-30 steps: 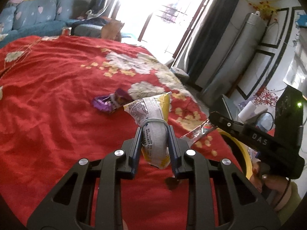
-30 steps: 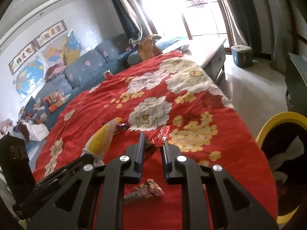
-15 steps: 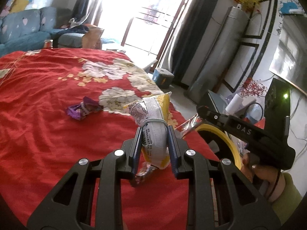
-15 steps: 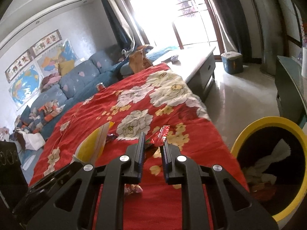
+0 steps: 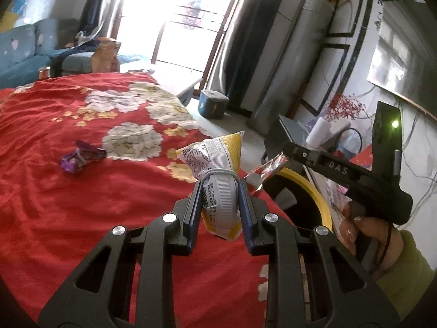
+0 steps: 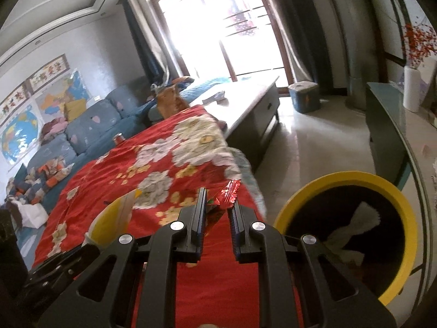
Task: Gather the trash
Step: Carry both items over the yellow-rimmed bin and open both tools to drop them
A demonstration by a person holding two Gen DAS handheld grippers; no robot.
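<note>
Gripping a yellow and white snack bag (image 5: 218,188) between its two fingers, the left gripper (image 5: 220,191) hangs over the red flowered bedspread (image 5: 90,191). The bag is bound round its middle with a grey elastic band, its printed top flares out beyond the fingertips, and its yellow bottom sags back between the jaws. The jaws are drawn in narrow against the bag's sides.

Ahead of these jaws and to their left, a crumpled purple wrapper (image 5: 79,158) lies alone on the bedspread, well apart from the bag.

To the right of the left jaws, the right gripper (image 6: 217,205) is held by a hand (image 5: 360,227) in a green sleeve. Its jaws are pinched nearly together on a red foil wrapper (image 6: 228,192), whose crinkled end sticks up past the fingertips. In the left camera the same wrapper shows as a clear and red strip at the tip of that gripper.

The yellow-rimmed bin (image 6: 347,177) stands on the floor beside the bed, to the right of the right jaws and below them. Its inside is dark. A piece of white crumpled paper (image 6: 355,227) lies in it, with a pleated edge turned upward; what else sits in the bottom is too dark to make out. In the left camera the bin's rim (image 5: 316,194) curves just beyond the bag, between the two grippers. Neither wrapper is in the bin yet.
</note>
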